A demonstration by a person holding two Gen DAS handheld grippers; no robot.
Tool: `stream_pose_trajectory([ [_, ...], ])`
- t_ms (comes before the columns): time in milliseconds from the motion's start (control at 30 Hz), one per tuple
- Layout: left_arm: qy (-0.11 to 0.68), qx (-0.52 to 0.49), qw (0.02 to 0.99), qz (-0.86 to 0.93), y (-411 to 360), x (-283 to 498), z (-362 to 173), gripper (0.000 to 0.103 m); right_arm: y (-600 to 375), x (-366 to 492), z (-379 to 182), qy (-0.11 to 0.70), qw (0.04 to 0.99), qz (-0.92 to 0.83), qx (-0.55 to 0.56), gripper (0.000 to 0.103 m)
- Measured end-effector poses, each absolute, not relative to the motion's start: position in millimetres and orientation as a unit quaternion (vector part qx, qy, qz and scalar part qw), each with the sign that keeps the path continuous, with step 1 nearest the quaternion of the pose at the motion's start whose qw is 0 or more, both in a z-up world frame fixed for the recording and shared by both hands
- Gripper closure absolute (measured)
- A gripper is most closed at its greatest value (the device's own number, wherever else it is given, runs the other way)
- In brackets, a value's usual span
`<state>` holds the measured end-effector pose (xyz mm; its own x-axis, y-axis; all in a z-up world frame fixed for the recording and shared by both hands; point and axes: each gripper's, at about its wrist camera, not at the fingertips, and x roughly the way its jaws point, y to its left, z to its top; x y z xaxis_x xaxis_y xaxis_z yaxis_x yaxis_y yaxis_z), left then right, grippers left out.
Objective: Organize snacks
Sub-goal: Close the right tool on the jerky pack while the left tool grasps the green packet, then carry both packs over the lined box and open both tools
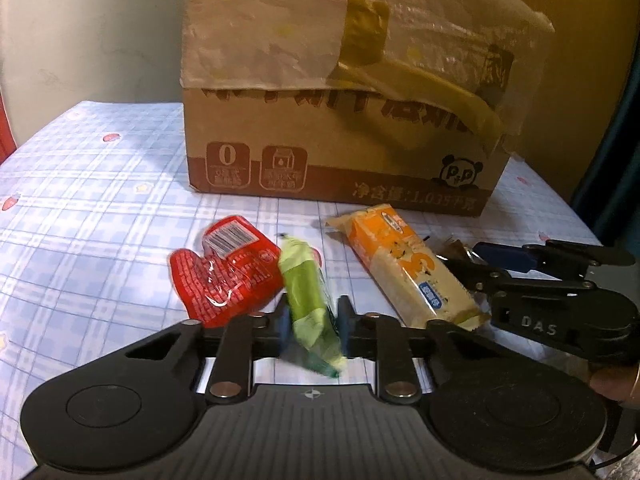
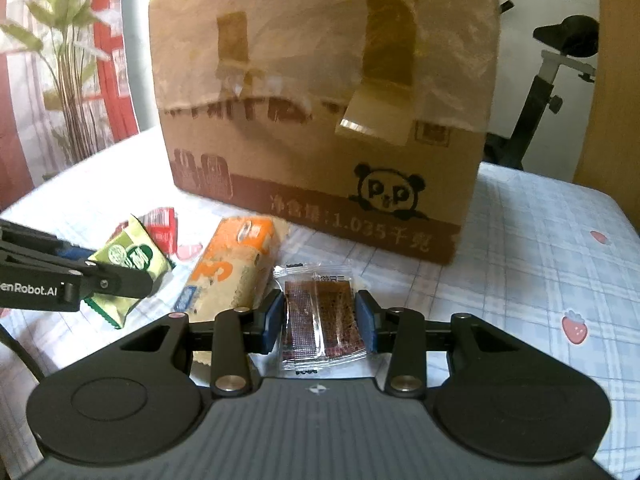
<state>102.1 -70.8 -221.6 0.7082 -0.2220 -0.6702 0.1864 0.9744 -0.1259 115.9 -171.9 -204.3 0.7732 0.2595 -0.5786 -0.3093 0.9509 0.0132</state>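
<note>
The cardboard box (image 1: 344,120) is cut off at the top; plastic film (image 1: 280,32) blurs its upper print.

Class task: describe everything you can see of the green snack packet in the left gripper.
The green snack packet is a small glossy plastic pouch, light and darker green with round white logos and crimped ends. It is tilted, clamped between the left gripper fingers, beside the red packet on the checked tablecloth.

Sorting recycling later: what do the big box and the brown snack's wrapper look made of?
Box: apparently matte brown cardboard, printed, with glossy tape and a filmy plastic sheet draped over its top. Brown snack's wrapper: clear glossy plastic film, contents visible through it, edges crimped.
</note>
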Motion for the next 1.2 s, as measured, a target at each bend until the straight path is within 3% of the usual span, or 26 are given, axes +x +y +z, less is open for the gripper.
stream_pose_trajectory([
  [200,0.361,-0.031,0.926,-0.106,-66,99,-218,0.086,-187,110,-199,0.276,0.952,0.135,-0.001,0.062],
  [633,0.308,-0.036,0.942,-0.124,-51,83,-179,0.086,-182,91,-180,0.263,0.953,0.151,-0.022,0.062],
  [900,0.246,-0.04,0.956,-0.155,-35,89,-120,0.086,-182,71,-103,0.178,0.965,0.19,-0.034,0.062],
  [1067,0.186,-0.039,0.966,-0.173,-38,110,-68,0.086,-183,99,-41,0.109,0.976,0.189,0.006,0.062],
  [1200,0.16,-0.041,0.968,-0.191,-50,138,-35,0.086,-178,137,-14,0.099,0.98,0.173,0.002,0.062],
])
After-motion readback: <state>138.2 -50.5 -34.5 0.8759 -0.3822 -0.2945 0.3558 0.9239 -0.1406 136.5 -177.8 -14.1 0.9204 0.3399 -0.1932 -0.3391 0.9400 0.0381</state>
